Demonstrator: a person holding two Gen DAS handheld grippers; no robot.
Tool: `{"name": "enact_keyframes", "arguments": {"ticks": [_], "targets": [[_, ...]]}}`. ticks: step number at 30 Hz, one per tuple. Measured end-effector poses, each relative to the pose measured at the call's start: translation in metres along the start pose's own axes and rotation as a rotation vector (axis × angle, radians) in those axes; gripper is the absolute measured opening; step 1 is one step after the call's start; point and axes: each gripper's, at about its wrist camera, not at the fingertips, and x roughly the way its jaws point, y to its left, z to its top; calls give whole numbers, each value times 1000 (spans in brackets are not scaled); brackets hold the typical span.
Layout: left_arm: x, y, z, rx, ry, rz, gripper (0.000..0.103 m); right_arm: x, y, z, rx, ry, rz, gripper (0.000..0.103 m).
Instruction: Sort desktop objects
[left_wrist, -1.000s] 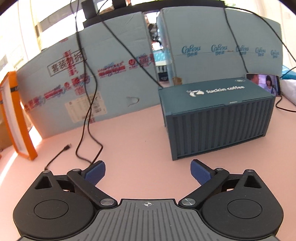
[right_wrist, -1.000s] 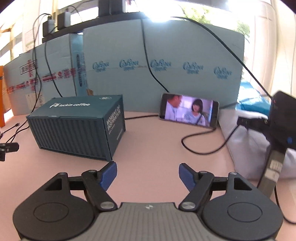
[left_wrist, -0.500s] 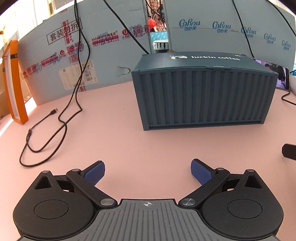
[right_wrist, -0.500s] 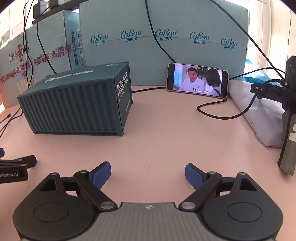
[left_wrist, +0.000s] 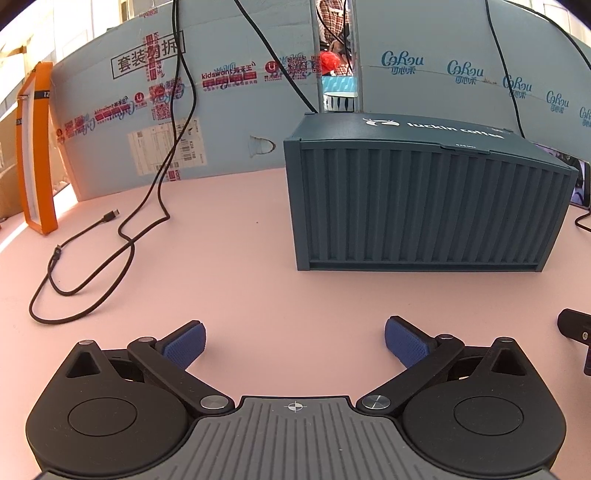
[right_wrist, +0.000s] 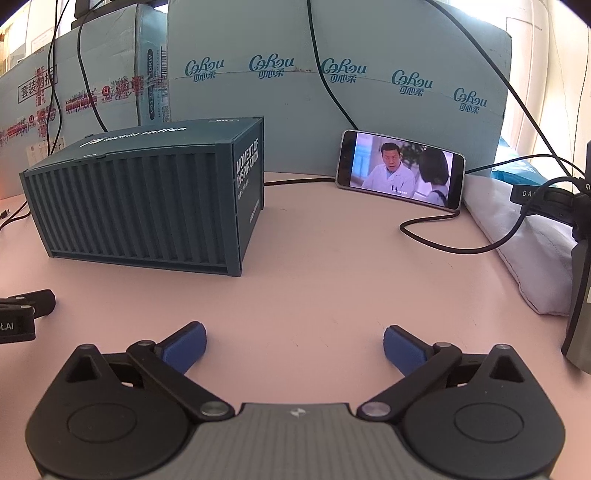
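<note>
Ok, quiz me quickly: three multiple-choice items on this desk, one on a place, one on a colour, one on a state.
1. Where is the phone?
A. on top of the box
B. propped against the cardboard wall, right of the box
C. flat beside the loose cable

2. What colour is the box?
A. dark teal
B. orange
C. white

3. How are the right tongs?
A. shut on a cable
B. shut, empty
C. open, empty

B: it leans there, screen lit.
A: ribbed teal sides.
C: blue pads apart over bare table.

I see a matt, smooth pink desk (left_wrist: 258, 288), a ribbed teal box (right_wrist: 147, 206), probably card, a glossy phone (right_wrist: 400, 170) screen, and textured blue pads (left_wrist: 402, 341).
</note>
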Motion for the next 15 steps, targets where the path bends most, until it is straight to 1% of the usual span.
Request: {"name": "enact_keyframes", "arguments": {"ticks": [5, 9, 15], "targets": [[-1, -1, -1, -4, -1, -1, 103, -1, 0, -1, 2, -5, 2, 103], [2, 5, 0, -40, 13, -29, 103, -2, 0, -1, -1, -7, 1, 103], [1, 3, 0, -35, 10, -24, 103, -2, 1, -1, -5, -9, -2, 103]]}}
